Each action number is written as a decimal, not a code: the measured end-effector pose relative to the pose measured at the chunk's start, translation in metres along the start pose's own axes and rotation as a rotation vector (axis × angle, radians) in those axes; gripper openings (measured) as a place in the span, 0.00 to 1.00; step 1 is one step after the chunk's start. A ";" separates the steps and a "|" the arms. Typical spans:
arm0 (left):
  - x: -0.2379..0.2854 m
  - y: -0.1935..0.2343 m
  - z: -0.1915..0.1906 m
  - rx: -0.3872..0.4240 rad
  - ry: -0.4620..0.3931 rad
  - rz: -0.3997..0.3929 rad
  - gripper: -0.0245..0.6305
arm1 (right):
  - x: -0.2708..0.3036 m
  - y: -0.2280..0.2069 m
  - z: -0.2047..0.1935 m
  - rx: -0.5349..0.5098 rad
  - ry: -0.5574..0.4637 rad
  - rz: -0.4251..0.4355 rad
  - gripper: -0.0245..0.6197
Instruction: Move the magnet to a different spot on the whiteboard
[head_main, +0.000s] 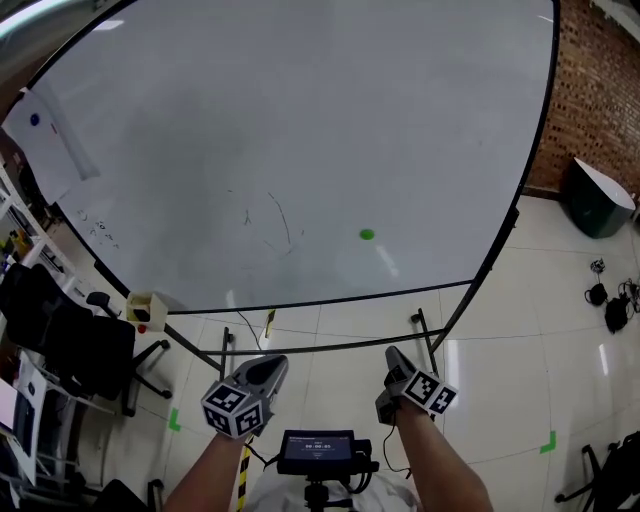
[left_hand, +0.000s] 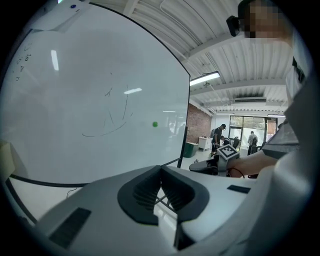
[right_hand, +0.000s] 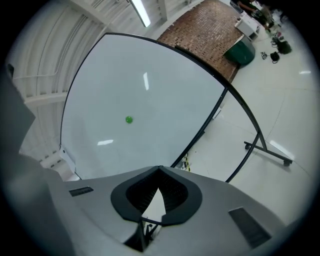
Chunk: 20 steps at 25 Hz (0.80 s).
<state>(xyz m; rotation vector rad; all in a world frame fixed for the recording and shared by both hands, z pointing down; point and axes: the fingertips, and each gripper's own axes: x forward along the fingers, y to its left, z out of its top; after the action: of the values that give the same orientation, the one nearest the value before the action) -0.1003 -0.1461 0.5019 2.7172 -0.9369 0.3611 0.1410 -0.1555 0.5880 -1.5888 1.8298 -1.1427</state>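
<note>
No legible text found. Marker scribbles (head_main: 268, 222) on the whiteboard (head_main: 300, 110) and the small screen (head_main: 317, 447) at 6 o'clock are indecipherable.

Left gripper (head_main: 270, 364) is showing a grey shell, black ribbed pads (left_hand: 145, 192) and a black-and-white marker cube (head_main: 237, 408). Right gripper (head_main: 393, 354) is looking identical, with its own cube (head_main: 432, 391). Thin black cables (head_main: 392, 452) are running beside the screen (head_main: 318, 448). Person is wearing a white top (head_main: 285, 497), just below the screen.

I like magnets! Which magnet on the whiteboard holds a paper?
The small round blue magnet at the whiteboard's left edge, on the white paper sheet; the round green magnet sits on bare board.
</note>
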 end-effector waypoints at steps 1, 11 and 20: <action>-0.002 0.002 -0.001 -0.007 -0.001 0.010 0.09 | 0.005 0.001 0.003 0.013 -0.007 0.002 0.06; -0.007 0.032 0.007 -0.021 -0.020 0.017 0.09 | 0.072 0.051 0.032 0.147 -0.086 0.117 0.06; 0.003 0.055 0.028 -0.008 -0.040 -0.026 0.09 | 0.116 0.097 0.059 0.145 -0.139 0.162 0.06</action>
<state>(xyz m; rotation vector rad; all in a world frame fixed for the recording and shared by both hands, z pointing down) -0.1282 -0.1977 0.4849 2.7364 -0.9102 0.2980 0.1050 -0.2845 0.4969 -1.3764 1.7106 -1.0396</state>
